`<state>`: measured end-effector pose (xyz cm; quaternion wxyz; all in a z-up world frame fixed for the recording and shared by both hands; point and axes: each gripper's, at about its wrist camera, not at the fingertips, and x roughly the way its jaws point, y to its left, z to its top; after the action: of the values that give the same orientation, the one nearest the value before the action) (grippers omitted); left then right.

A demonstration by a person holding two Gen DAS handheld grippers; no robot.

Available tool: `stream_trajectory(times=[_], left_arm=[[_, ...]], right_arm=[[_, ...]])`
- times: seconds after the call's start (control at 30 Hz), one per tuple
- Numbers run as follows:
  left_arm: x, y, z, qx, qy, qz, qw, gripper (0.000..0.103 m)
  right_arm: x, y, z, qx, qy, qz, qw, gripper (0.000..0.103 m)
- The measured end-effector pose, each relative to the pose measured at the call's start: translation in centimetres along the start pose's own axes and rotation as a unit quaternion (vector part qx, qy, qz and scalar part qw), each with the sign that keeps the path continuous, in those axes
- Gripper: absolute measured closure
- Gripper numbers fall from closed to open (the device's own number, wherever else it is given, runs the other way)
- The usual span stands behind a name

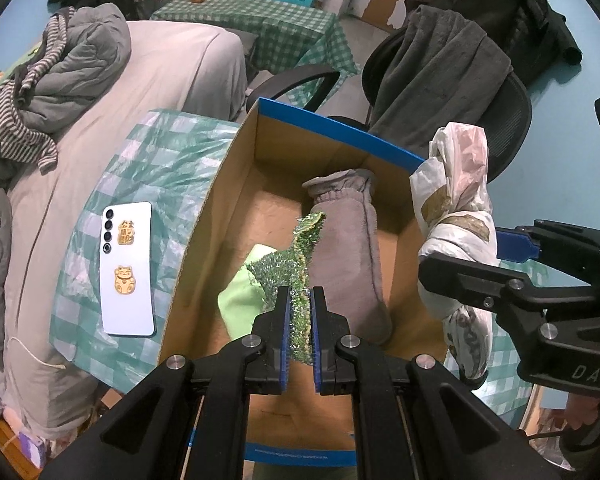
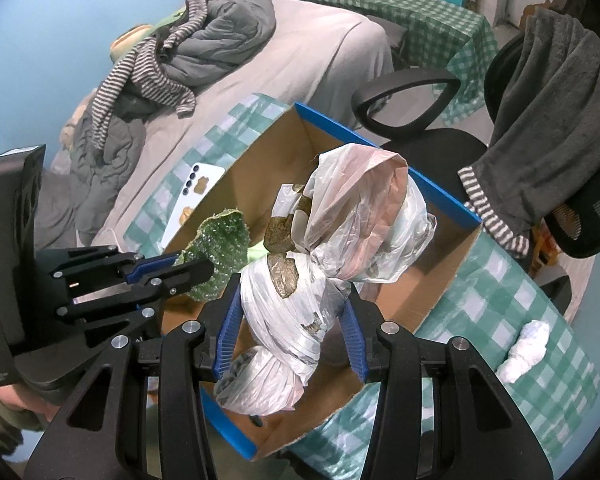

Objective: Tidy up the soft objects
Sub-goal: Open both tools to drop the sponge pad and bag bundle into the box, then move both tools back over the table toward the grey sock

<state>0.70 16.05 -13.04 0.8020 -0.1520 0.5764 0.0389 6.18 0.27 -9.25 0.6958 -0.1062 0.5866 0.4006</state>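
Observation:
A cardboard box with blue rims (image 1: 228, 184) (image 2: 440, 284) stands on the green checked cloth. My left gripper (image 1: 300, 300) is shut on a glittery green cloth (image 1: 296, 256) and holds it over the box; it also shows in the right wrist view (image 2: 220, 248). My right gripper (image 2: 292, 320) is shut on a knotted white plastic bag (image 2: 296, 308) and holds it above the box; the bag also shows in the left wrist view (image 1: 456, 208). A grey fleece sleeve (image 1: 352, 248) and a light green cloth (image 1: 240, 304) lie inside the box.
A white phone (image 1: 128, 268) lies on the checked cloth left of the box. A white wad (image 2: 528, 344) lies on the cloth right of it. A bed with piled clothes (image 1: 60, 80) is at the left. An office chair draped with a grey towel (image 1: 440, 76) stands behind.

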Motion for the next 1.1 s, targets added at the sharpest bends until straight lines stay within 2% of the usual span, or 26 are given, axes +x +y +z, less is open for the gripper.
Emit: stream_trajectory(times=[0.07,0.1,0.13,0.2,0.3,0.57,0.67,1.1], left_arm=[[0.2,0.0,0.0,0.000,0.002,0.002,1.0000,0.092],[0.3,0.0,0.0,0.000,0.005,0.005,1.0000,0.085],[0.4,0.0,0.0,0.001,0.007,0.007,0.9999,0.072],[0.3,0.0,-0.1,0.002,0.003,0.014,0.9999,0.058],[0.1,-0.2,-0.2,0.008,0.000,0.019,0.9998,0.056],[-0.3,-1.0,-0.1,0.009,0.002,0.023,0.9997,0.052],[-0.7,-1.9,-0.1,0.017,-0.002,0.024,0.9996,0.050],[-1.4,-6.8,-0.6,0.057,-0.001,0.014,0.9983,0.044]], right_arm=[[0.1,0.0,0.1,0.002,0.003,0.000,1.000,0.054],[0.2,-0.1,0.1,0.003,0.002,-0.002,1.000,0.054],[0.1,-0.2,0.2,0.005,0.002,-0.003,1.000,0.053],[0.1,-0.2,0.2,0.009,0.002,-0.003,1.000,0.048],[-0.1,-0.4,0.2,0.012,-0.001,-0.007,1.000,0.038],[-1.6,-1.3,-0.2,0.026,-0.012,-0.018,0.999,0.036],[-2.4,-1.9,-0.6,0.033,-0.017,-0.025,0.999,0.033],[-6.2,-5.6,-3.7,0.069,-0.039,-0.048,0.996,0.033]])
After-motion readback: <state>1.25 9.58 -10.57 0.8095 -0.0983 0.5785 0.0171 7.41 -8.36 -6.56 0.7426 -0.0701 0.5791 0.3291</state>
